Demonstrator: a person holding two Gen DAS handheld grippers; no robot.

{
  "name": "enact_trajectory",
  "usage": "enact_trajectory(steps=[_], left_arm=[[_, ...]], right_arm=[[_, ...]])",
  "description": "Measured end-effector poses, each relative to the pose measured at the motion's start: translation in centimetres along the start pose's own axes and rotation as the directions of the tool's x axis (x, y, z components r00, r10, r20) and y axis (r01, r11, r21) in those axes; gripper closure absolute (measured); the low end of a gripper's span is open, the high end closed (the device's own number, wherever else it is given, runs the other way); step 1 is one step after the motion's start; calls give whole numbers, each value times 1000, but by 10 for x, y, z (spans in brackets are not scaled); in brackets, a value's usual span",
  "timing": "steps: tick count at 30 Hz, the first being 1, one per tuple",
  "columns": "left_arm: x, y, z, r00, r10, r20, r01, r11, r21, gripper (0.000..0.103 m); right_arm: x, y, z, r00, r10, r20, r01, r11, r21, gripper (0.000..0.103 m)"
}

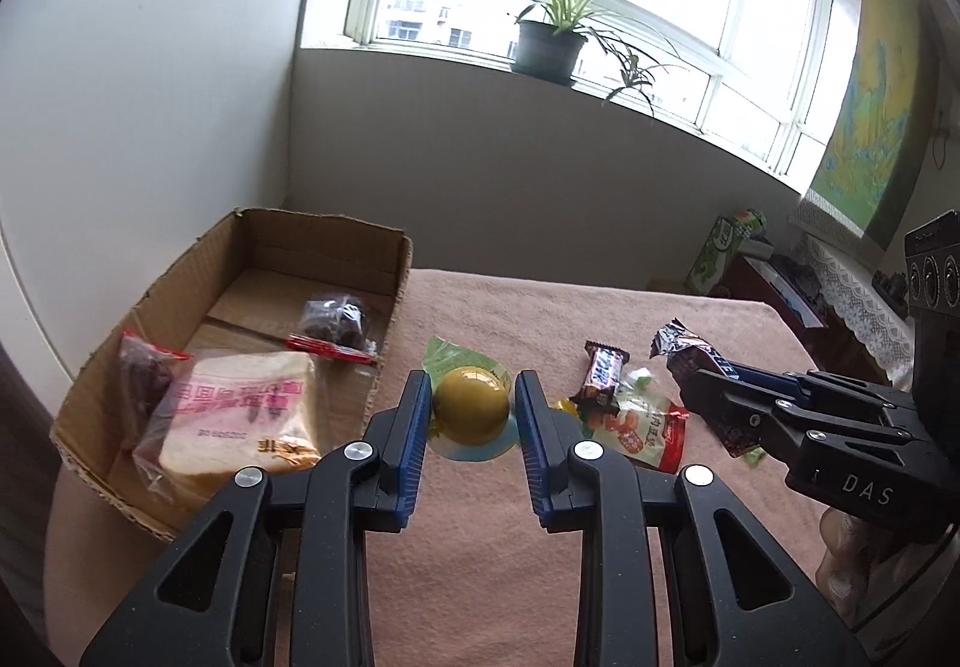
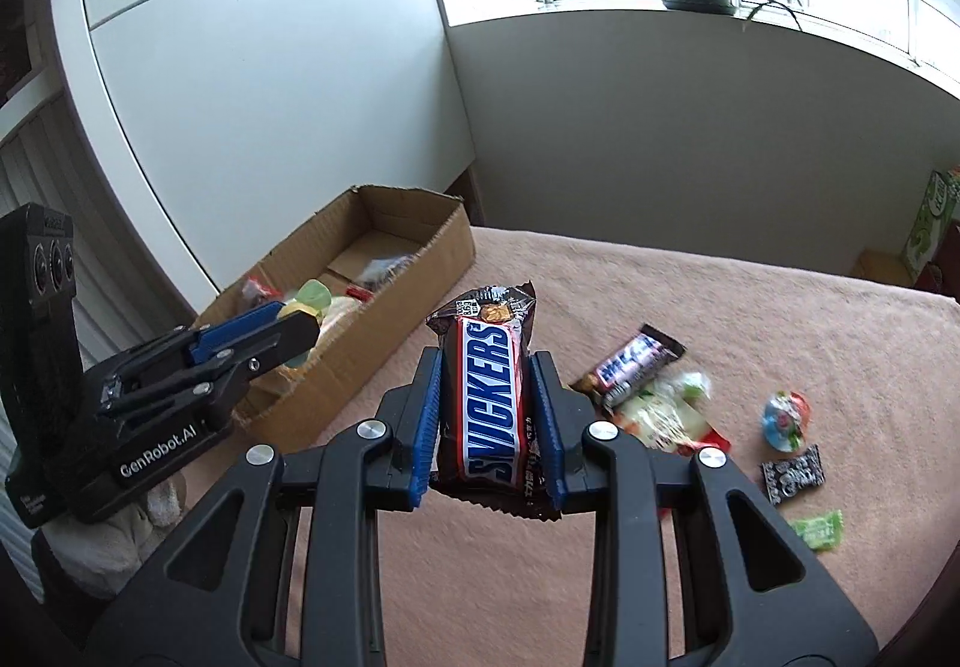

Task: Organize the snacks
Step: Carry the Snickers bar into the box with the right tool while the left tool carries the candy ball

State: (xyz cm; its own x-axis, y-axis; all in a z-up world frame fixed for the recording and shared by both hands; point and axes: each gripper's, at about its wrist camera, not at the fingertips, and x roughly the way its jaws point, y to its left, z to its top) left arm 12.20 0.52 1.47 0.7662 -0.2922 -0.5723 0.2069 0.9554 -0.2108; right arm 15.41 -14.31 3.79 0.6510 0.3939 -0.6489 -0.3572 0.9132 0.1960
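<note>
My left gripper (image 1: 472, 415) is shut on a yellow jelly cup (image 1: 470, 412) with a green lid, held above the pink cloth just right of the cardboard box (image 1: 336, 235). The box holds a bag of sliced bread (image 1: 234, 421) and dark wrapped snacks (image 1: 333, 319). My right gripper (image 2: 487, 421) is shut on a Snickers bar (image 2: 489, 397), held upright above the cloth. In the right wrist view the left gripper (image 2: 294, 328) with the cup is over the box's near end (image 2: 414, 301). The right gripper also shows in the left wrist view (image 1: 696, 373).
On the cloth lie a small chocolate bar (image 2: 630, 367), a red-edged snack pouch (image 2: 666, 415), a round blue candy (image 2: 786, 421), a black candy (image 2: 792, 478) and a green candy (image 2: 819, 529). A potted plant (image 1: 549, 45) stands on the windowsill. A white cabinet (image 1: 150, 96) is behind the box.
</note>
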Motion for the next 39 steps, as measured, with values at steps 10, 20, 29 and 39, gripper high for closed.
enact_trajectory(steps=[10,20,29,39], left_arm=[[-6,57,15,995,88,40,-85,994,-70,76],[-3,96,10,991,133,20,-129,982,-135,76],[-2,106,10,988,153,9,-150,975,-167,62],[-7,100,9,988,155,9,-152,977,-151,61]], right_arm=[[72,35,28,999,24,-39,-25,999,-24,73],[118,52,34,989,109,-97,-110,994,-4,73],[113,49,36,993,111,-50,-110,994,27,26],[88,42,36,996,83,-35,-82,997,11,26]])
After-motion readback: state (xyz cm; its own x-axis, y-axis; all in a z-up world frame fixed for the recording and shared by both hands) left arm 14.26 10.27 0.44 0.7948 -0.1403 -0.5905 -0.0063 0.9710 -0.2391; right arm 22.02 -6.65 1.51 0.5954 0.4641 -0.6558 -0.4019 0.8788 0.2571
